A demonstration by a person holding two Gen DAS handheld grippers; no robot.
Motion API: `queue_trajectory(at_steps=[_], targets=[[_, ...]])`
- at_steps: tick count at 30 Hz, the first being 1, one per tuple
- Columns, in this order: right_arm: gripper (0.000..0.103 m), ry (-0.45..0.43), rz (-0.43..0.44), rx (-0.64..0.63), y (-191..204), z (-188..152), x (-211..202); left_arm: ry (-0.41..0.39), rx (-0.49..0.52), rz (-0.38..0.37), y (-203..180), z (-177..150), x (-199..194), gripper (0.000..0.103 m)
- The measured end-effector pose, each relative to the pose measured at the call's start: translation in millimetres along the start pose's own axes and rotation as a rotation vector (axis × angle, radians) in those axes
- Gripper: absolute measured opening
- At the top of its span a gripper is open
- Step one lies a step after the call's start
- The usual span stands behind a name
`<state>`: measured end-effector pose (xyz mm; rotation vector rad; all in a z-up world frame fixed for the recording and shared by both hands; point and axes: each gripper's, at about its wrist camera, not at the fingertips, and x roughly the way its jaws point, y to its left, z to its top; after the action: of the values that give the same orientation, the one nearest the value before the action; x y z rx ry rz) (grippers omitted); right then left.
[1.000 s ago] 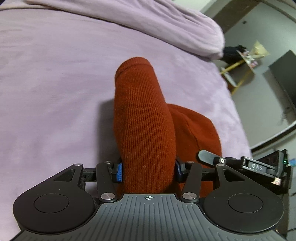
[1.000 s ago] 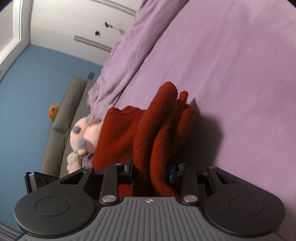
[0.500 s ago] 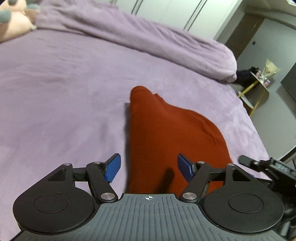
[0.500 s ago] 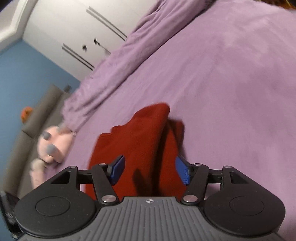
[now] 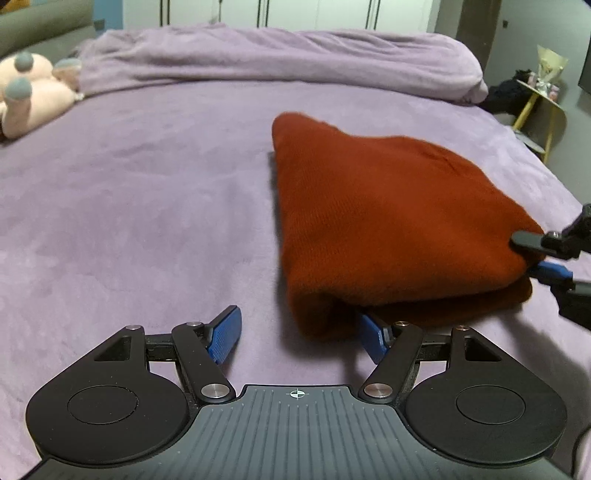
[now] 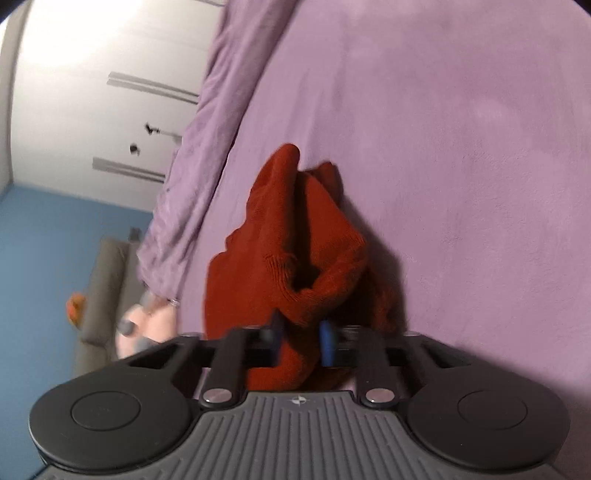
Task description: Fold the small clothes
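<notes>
Right wrist: jaws pinching sweater point(image 6: 295, 258)

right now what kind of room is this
Most likely a bedroom. A wide bed with a purple bedspread fills the view, a rolled duvet lies at its far end, a plush toy sits at one corner, and white wardrobe doors stand behind.

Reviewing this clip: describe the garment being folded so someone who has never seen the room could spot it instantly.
Start at the wide purple bedspread filling both views. Right of its middle lies a folded rust-red knit garment, with the right gripper pinching one end. It is the only red thing on the bed; the pale pink plush toy lies far off at the left edge.
</notes>
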<state>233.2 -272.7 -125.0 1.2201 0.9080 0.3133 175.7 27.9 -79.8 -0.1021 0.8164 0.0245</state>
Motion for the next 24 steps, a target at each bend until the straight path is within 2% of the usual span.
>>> queue_trajectory(at_steps=[2,4,5,7,10,12,15,17,19,20,21,22,23,24], targets=[[0.009,0.032,0.153,0.171,-15,-4,2,-0.013,-0.005,0.011,-4,0,3,0.074],[0.009,0.033,0.213,0.243,-25,-6,0,-0.013,-0.016,0.039,-3,0,5,0.073],[0.009,0.028,0.187,0.221,-26,-6,-2,-0.019,-0.031,0.044,-1,-2,4,0.069],[0.008,0.013,0.073,0.122,-24,-3,-8,-0.027,-0.076,0.057,7,-1,2,0.067],[0.008,0.006,-0.109,-0.088,-11,-3,-11,-0.024,-0.181,0.026,27,0,-4,0.067],[0.008,0.005,-0.176,-0.231,1,-7,-13,-0.005,-0.234,0.002,35,0,-5,0.067],[0.008,-0.011,-0.294,-0.437,20,-16,-13,-0.008,-0.228,0.009,37,-1,-7,0.067],[0.008,-0.018,-0.356,-0.511,26,-23,-18,-0.002,-0.243,0.012,40,-2,-10,0.067],[0.011,-0.046,-0.507,-0.600,26,-29,-24,-0.003,-0.280,0.035,46,-3,-15,0.067],[0.011,-0.049,-0.537,-0.622,25,-31,-29,-0.009,-0.289,0.069,50,-3,-18,0.062],[0.011,-0.039,-0.520,-0.609,23,-33,-37,-0.018,-0.289,0.137,55,-3,-24,0.060],[0.016,-0.022,-0.488,-0.590,21,-35,-46,-0.020,-0.285,0.164,60,-3,-29,0.060],[0.023,-0.001,-0.472,-0.587,21,-38,-52,-0.017,-0.289,0.159,67,-2,-34,0.062],[0.039,0.014,-0.471,-0.599,21,-44,-58,-0.006,-0.302,0.136,75,-1,-40,0.072]])
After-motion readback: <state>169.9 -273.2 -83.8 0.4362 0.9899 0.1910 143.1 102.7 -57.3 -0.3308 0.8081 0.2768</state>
